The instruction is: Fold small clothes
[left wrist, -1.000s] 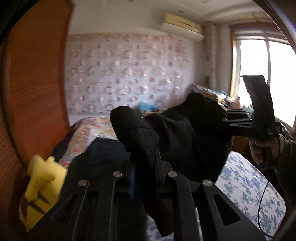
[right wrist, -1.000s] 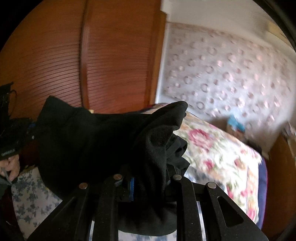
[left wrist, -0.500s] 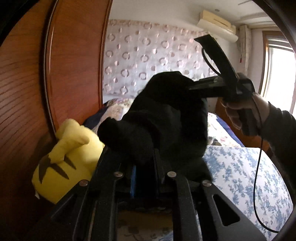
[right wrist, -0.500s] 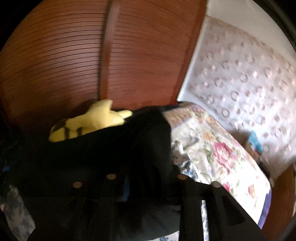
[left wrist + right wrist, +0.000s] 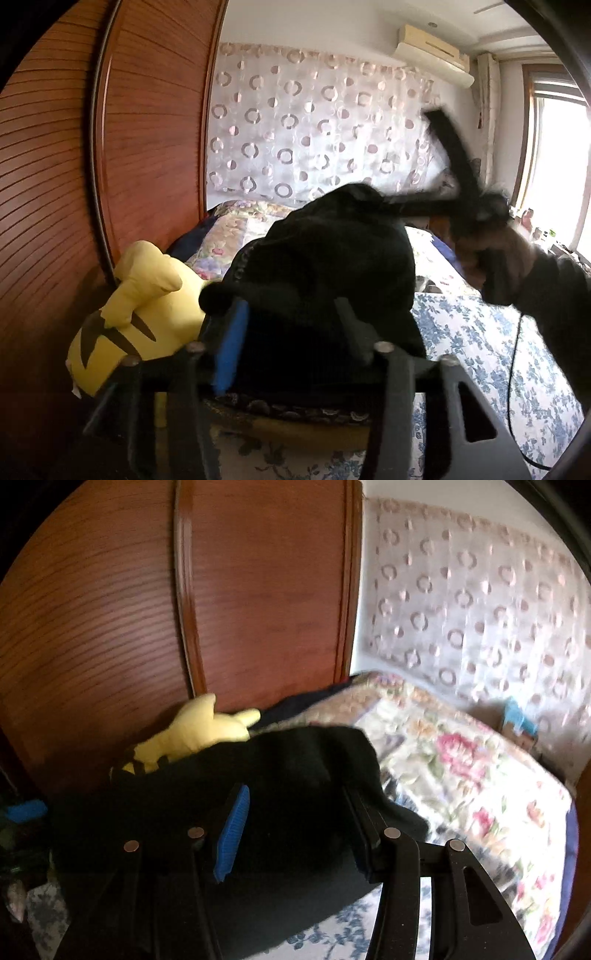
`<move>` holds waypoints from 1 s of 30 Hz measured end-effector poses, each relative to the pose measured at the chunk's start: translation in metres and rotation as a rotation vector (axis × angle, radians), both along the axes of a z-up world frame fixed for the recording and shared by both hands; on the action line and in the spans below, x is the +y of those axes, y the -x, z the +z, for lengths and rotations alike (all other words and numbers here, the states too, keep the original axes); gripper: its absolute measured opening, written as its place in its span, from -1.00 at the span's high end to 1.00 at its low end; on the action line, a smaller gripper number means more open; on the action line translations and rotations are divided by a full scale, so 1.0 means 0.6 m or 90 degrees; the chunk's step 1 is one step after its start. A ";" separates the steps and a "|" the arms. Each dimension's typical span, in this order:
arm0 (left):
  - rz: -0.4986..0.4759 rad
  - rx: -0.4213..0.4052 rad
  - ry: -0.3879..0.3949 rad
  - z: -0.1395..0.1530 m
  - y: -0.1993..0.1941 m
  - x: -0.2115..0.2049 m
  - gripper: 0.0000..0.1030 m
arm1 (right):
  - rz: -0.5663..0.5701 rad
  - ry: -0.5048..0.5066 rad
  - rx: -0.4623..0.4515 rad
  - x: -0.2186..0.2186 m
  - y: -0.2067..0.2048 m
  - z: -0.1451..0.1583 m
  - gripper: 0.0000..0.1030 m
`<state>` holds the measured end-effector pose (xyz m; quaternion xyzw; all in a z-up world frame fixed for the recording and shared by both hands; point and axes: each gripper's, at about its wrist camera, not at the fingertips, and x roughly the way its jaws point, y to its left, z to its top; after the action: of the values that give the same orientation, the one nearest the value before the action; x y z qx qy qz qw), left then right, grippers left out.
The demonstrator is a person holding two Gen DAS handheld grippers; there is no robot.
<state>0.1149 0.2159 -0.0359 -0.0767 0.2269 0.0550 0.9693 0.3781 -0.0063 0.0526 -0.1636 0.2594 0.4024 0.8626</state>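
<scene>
We are looking at the black garment [image 5: 325, 266], a soft dark heap that is lying on the blue flowered bed sheet [image 5: 480, 343] near the head of the bed, right beside the yellow plush toy [image 5: 140, 310]. Our left tongs [image 5: 291, 332] are standing wide open with the cloth bunched between the two fingers, so they are not pinching it. Our right tongs [image 5: 295, 823] are spread open too, with the same black cloth [image 5: 258, 794] lying between them. In the left view the right hand [image 5: 495, 254] is holding its tool above the heap, but it is blurry, so we are not sure if any cloth is touching it there. We think we are setting the garment down so we can smooth it and fold it. To do this well, we should be pulling the tongs back gently so no cloth is dragging along, then picking up an edge and laying it flat. The plush toy is sitting very close and could get in the way. The wooden wardrobe door [image 5: 258, 590] is standing just behind it, and the flowery quilt [image 5: 461, 768] is lying farther up the bed.
</scene>
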 end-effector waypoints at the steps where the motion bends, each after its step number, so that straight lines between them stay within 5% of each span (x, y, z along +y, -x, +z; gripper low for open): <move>1: -0.002 -0.003 -0.001 0.003 0.004 0.000 -0.37 | -0.004 0.008 0.012 0.003 -0.012 -0.014 -0.01; 4: -0.009 -0.005 -0.002 0.010 0.009 -0.003 -0.60 | -0.028 -0.018 0.036 0.023 -0.063 -0.024 -0.02; 9: -0.012 -0.004 -0.026 0.024 0.016 -0.019 -0.63 | -0.055 -0.042 0.036 0.012 -0.073 -0.010 -0.02; 21: -0.044 0.001 -0.058 0.026 0.038 -0.089 -0.63 | -0.151 -0.046 -0.053 -0.113 0.140 -0.017 -0.03; 30: -0.086 0.005 -0.062 0.021 0.049 -0.160 -0.63 | -0.251 -0.087 -0.054 -0.187 0.292 -0.031 -0.53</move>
<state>0.0854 0.1199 -0.0234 -0.0137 0.2326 0.0012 0.9725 0.2026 -0.1188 0.0337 -0.0676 0.2216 0.2356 0.9438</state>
